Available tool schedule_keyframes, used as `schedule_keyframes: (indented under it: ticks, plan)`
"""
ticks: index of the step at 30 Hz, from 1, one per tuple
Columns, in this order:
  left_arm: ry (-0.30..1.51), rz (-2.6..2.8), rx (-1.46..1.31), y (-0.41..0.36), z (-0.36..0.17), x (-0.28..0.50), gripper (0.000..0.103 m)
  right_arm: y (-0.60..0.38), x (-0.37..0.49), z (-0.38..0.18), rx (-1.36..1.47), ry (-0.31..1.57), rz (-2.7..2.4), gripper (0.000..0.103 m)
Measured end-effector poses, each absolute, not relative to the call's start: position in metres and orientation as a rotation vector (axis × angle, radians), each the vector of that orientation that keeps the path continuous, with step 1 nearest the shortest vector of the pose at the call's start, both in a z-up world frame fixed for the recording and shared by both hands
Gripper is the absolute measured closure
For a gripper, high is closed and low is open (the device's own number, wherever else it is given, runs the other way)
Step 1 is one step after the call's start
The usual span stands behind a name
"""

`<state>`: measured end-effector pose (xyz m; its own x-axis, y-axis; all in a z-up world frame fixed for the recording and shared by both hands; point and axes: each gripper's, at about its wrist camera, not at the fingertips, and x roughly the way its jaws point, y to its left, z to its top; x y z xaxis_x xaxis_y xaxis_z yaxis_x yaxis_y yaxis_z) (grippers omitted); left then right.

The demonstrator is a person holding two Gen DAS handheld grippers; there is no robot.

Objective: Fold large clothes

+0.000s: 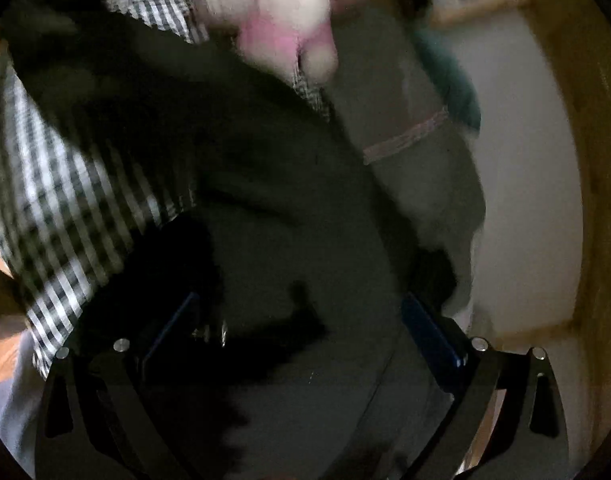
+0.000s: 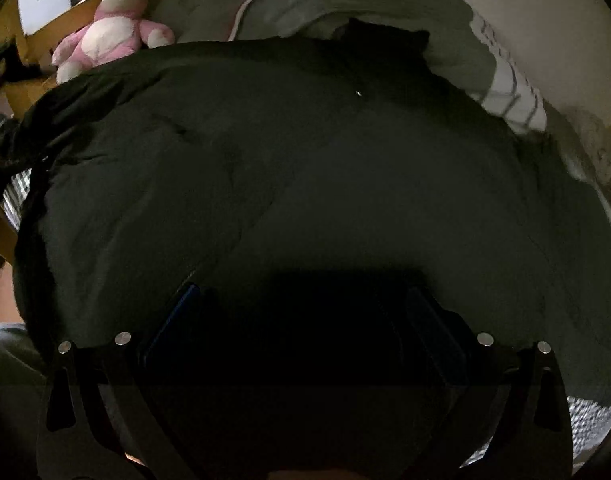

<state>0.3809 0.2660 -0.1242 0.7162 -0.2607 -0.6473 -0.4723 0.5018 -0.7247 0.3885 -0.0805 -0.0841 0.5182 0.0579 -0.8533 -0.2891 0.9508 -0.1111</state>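
Observation:
A large dark jacket (image 2: 305, 160) lies spread flat over the bed and fills most of the right wrist view; its black collar (image 2: 385, 40) points toward the far side. My right gripper (image 2: 303, 292) hovers low over the jacket's near part, fingers wide apart, open, casting a dark shadow on the cloth. In the blurred left wrist view the same dark jacket (image 1: 225, 152) covers a black-and-white checked sheet (image 1: 57, 208). My left gripper (image 1: 299, 300) is open above the dark fabric, with its blue pads (image 1: 429, 328) far apart and gripping nothing.
A pink plush toy (image 2: 109, 28) sits at the bed's far left corner, seen blurred as the plush toy (image 1: 273, 12) in the left view. A grey duvet (image 2: 305, 4) with a pink stripe lies behind the jacket. A white wall (image 1: 525, 180) and a wooden bed frame (image 1: 593, 160) border the right.

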Motion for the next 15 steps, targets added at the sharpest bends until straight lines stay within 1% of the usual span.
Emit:
schedule_keyframes:
  ticks: [2, 4, 6, 9, 12, 13, 14, 15]
  plan:
    - [0.739, 0.238, -1.130, 0.279, -0.130, 0.387, 0.005, -0.080, 0.391, -0.090, -0.265, 1.022, 0.212, 0.003]
    - [0.668, 0.307, -1.302, 0.292, -0.151, 0.392, 0.005, -0.082, 0.393, -0.095, -0.254, 1.032, 0.213, 0.003]
    - [0.620, 0.386, -1.399, 0.301, -0.169, 0.399, 0.005, -0.084, 0.392, -0.097, -0.240, 1.024, 0.213, 0.003]
    - [0.549, 0.470, -1.449, 0.320, -0.186, 0.410, 0.005, -0.084, 0.395, -0.096, -0.245, 1.004, 0.224, 0.003]
    - [0.460, 0.401, -1.579, 0.343, -0.212, 0.415, 0.005, -0.082, 0.399, -0.090, -0.252, 0.953, 0.250, 0.003]
    - [0.436, 0.360, -1.618, 0.346, -0.214, 0.418, 0.006, -0.082, 0.399, -0.085, -0.264, 0.918, 0.253, 0.003]
    - [0.392, 0.298, -1.616, 0.347, -0.210, 0.422, 0.010, -0.081, 0.400, -0.081, -0.274, 0.896, 0.250, 0.003]
    - [0.317, 0.216, -1.595, 0.346, -0.203, 0.426, 0.019, -0.081, 0.401, -0.079, -0.280, 0.878, 0.243, 0.003]
